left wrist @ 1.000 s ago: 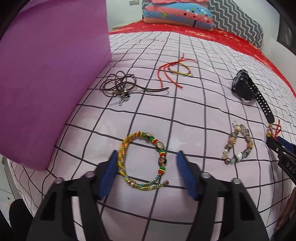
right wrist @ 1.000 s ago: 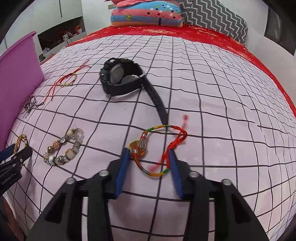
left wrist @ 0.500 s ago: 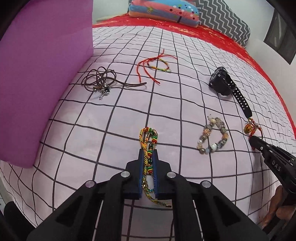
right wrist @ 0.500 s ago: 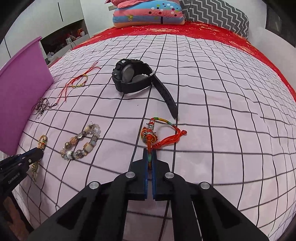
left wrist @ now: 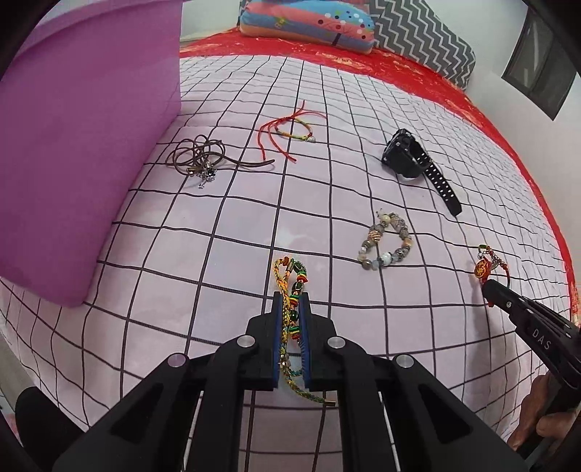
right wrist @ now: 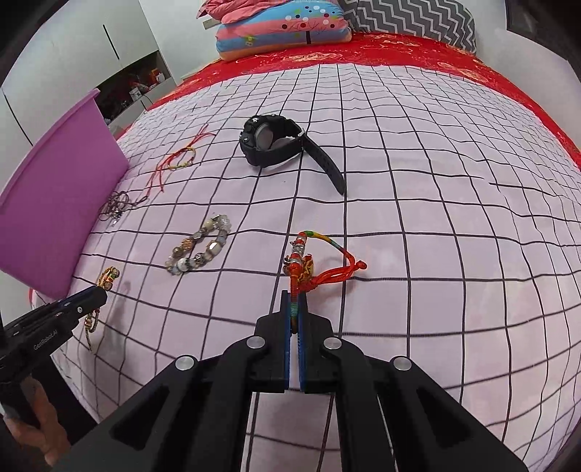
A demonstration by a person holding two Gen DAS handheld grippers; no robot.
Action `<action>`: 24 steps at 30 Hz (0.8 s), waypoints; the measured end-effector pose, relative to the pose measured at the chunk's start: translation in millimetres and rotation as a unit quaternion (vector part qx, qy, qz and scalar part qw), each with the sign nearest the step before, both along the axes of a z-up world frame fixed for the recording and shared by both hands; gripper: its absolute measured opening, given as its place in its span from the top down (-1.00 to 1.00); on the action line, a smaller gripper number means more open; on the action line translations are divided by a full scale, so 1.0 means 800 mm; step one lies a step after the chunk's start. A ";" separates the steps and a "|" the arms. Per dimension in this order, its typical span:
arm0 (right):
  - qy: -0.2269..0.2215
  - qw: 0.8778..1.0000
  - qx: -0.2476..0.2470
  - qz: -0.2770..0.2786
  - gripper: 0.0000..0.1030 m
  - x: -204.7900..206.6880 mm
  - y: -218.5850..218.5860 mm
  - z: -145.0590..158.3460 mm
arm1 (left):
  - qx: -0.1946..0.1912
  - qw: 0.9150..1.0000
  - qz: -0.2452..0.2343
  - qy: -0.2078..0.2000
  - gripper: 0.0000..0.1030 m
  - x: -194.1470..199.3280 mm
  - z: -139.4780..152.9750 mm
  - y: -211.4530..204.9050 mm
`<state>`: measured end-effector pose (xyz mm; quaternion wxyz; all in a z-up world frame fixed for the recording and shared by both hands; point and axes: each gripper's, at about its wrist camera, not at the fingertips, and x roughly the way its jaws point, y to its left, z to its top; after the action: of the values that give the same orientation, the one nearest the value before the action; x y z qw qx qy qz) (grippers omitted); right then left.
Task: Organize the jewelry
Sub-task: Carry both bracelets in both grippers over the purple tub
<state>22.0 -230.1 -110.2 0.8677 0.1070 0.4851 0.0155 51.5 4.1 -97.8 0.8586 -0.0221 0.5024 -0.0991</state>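
My left gripper (left wrist: 290, 301) is shut on a yellow, green and red braided bead bracelet (left wrist: 288, 276), squeezed flat and held just above the bed. My right gripper (right wrist: 294, 303) is shut on a red cord bracelet with a charm (right wrist: 308, 263); it also shows in the left wrist view (left wrist: 488, 267). A purple bin (left wrist: 80, 145) stands at the left; it also shows in the right wrist view (right wrist: 54, 203). A pale stone bead bracelet (left wrist: 386, 243), a black watch (left wrist: 410, 159), a red string bracelet (left wrist: 290, 130) and a brown cord necklace (left wrist: 203, 161) lie on the bed.
The bed has a pink sheet with a black grid (left wrist: 218, 225) over a red cover (left wrist: 417, 72). Pillows (left wrist: 312, 21) lie at the far end. The person's hand (left wrist: 544, 421) shows at the lower right. A shelf unit (right wrist: 127, 83) stands beyond the bin.
Both grippers closed from open onto their bracelets, flattening each loop. They have since lifted and drawn back a little, so the bed looks farther away.
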 end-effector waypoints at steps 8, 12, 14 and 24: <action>-0.021 1.000 0.009 0.009 0.93 -0.025 0.016 0.042 | -0.008 1.000 -0.004 -0.024 0.83 -0.014 0.043 0.006; -0.037 0.999 0.016 0.014 0.93 -0.030 0.024 0.070 | -0.010 0.999 -0.006 -0.037 0.83 -0.018 0.070 0.011; -0.046 0.999 0.020 0.018 0.93 -0.031 0.030 0.085 | -0.013 0.999 -0.005 -0.040 0.83 -0.020 0.082 0.013; -0.091 0.993 0.029 0.069 0.93 -0.018 0.081 0.157 | -0.013 0.997 0.011 -0.076 0.83 -0.023 0.164 0.046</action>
<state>7.7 -165.6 15.6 0.9015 0.0967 0.4098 0.0996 32.9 40.6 33.3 0.8950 -0.0313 0.4341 -0.0975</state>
